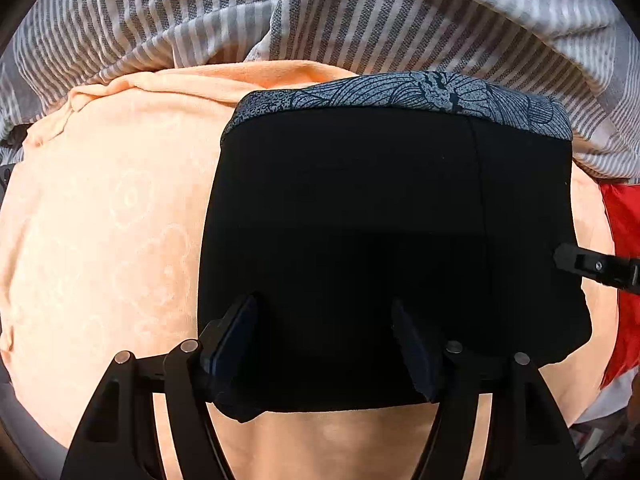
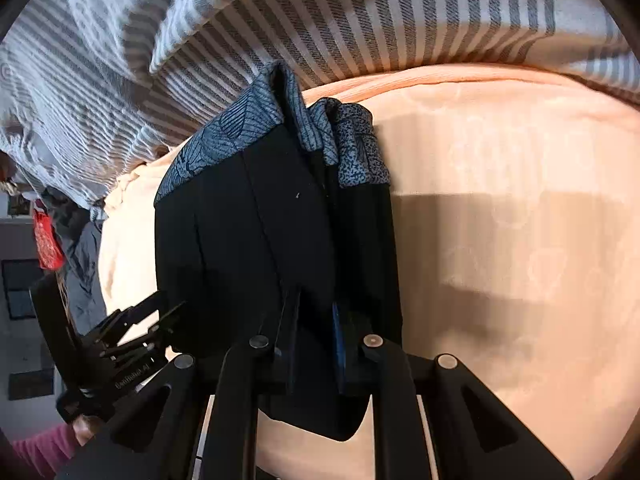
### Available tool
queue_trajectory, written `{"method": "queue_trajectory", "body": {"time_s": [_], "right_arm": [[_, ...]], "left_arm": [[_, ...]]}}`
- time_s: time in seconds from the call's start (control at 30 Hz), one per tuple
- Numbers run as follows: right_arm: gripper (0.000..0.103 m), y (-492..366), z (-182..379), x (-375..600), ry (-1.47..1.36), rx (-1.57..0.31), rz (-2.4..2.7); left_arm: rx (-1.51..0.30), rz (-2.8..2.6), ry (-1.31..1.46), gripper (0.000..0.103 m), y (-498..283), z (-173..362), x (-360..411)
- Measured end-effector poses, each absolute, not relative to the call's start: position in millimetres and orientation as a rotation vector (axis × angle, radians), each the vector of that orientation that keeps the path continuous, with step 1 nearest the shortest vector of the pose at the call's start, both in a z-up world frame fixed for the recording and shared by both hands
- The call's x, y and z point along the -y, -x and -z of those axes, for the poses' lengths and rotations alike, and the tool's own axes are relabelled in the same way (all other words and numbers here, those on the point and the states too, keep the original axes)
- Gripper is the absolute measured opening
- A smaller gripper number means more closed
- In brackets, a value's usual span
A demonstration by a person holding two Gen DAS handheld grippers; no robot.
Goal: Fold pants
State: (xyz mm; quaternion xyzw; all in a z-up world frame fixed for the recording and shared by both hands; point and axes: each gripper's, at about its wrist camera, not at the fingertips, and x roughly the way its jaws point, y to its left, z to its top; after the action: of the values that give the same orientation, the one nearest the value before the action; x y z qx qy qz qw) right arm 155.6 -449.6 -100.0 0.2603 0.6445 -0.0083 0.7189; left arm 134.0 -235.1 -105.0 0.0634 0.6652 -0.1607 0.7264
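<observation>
The black pants [image 1: 360,220] lie folded into a compact block on a peach sheet [image 1: 100,240], with a grey-blue patterned hem band [image 1: 400,92] at the far edge. My left gripper [image 1: 326,320] is open, its fingers spread over the near edge of the pants. My right gripper [image 2: 314,320] is shut on the near edge of the pants [image 2: 248,240], whose patterned band [image 2: 280,128] bunches up at the far end. The right gripper's tip shows in the left wrist view [image 1: 592,266] at the pants' right side. The left gripper shows in the right wrist view [image 2: 132,336] at the left.
A grey and white striped blanket [image 1: 320,12] is heaped along the far side of the sheet, also in the right wrist view [image 2: 360,20]. A red cloth [image 1: 624,260] lies at the right edge. A pink sleeve [image 2: 40,452] is at the lower left.
</observation>
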Motion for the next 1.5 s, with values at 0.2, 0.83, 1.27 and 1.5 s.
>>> {"method": "queue_trajectory", "body": {"time_s": [0.2,0.83,1.27,1.5], "right_arm": [[0.033,-147.1,81.8,435.5,-0.521,-1.414,0.072],[0.068,-117.1,98.2,408.9,-0.338,-1.409,0.007],[0.083,-102.6,111.4,412.3,-0.458,-1.476,0.011],[0.083,-93.9,105.9,426.0,-0.555,-1.490,0.047]], "left_arm": [[-1.443,0.324,-0.125,0.077,-138.0,101.5,224.9],[-1.418,0.236,-0.140,0.090,-134.3,102.8,214.1],[-1.422,0.225,-0.131,0.091,-131.9,103.0,218.3],[-1.432,0.231,-0.125,0.091,-132.7,102.0,218.4]]}}
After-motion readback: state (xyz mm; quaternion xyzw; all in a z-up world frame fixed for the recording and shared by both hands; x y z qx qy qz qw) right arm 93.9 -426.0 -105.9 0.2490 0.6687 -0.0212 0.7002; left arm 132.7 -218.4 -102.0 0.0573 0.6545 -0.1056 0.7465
